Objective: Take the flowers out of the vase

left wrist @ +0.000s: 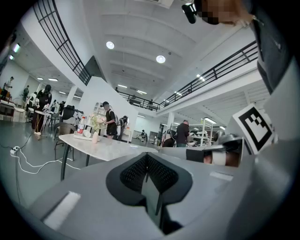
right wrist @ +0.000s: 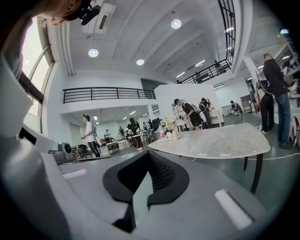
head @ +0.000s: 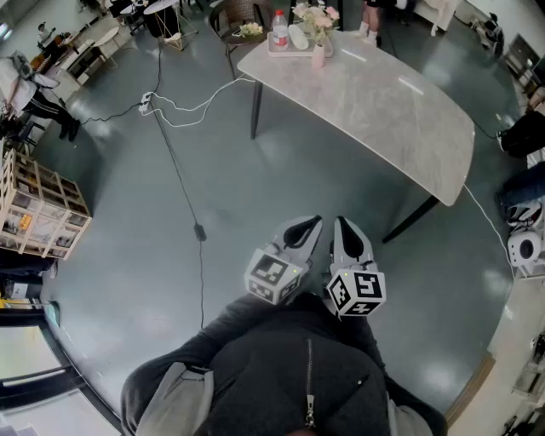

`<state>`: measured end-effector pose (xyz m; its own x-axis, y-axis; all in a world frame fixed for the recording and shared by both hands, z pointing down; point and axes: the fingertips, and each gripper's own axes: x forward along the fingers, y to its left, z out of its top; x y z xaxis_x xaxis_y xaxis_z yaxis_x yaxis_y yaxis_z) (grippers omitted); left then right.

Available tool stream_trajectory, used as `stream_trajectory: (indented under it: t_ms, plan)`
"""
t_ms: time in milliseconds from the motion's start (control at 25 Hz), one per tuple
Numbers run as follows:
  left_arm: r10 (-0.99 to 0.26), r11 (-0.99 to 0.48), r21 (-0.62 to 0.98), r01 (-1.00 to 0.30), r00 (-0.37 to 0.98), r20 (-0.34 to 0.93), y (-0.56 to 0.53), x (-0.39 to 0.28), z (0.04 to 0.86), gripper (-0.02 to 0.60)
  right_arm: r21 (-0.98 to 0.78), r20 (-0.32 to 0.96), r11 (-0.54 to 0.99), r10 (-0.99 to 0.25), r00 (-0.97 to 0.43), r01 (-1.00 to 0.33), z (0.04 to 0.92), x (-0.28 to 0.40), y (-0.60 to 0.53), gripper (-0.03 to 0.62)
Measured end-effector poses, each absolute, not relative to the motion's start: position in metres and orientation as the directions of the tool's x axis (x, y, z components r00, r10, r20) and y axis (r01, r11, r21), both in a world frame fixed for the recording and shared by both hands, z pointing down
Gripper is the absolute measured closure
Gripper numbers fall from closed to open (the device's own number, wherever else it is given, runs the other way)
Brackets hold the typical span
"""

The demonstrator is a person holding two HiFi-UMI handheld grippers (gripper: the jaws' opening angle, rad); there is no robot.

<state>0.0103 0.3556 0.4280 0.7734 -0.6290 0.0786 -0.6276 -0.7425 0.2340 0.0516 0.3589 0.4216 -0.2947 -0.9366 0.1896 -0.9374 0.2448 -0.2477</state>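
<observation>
Far across the floor, a small pale vase point(head: 318, 54) with pink and cream flowers point(head: 314, 14) stands at the far end of a marble table point(head: 383, 102), beside a tray holding a red-capped bottle point(head: 279, 31). In the left gripper view the vase point(left wrist: 95, 137) is small and distant at the left. The right gripper view has the flowers point(right wrist: 169, 124) near the middle. My left gripper point(head: 306, 228) and right gripper point(head: 345, 228) hang side by side close to my body, well short of the table. Both are shut with nothing in them, as the left gripper point(left wrist: 146, 171) and right gripper point(right wrist: 149, 169) show in their own views.
White and black cables point(head: 179, 111) run over the grey floor left of the table, with a small adapter point(head: 198, 231). A wooden crate rack point(head: 38, 204) stands at the left. Chairs point(head: 234, 17) and several people are beyond the table. A white machine point(head: 526, 247) sits at the right edge.
</observation>
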Motion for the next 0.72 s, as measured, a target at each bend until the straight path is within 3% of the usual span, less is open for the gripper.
stream_trajectory:
  t_ms: [720]
  plan:
    - [-0.617, -0.753, 0.236, -0.615, 0.783, 0.072, 0.337, -0.025, 0.434, 0.578, -0.266, 0.177, 0.192, -0.953, -0.244, -0.945, 0.427, 0.025, 0.344, 0.591]
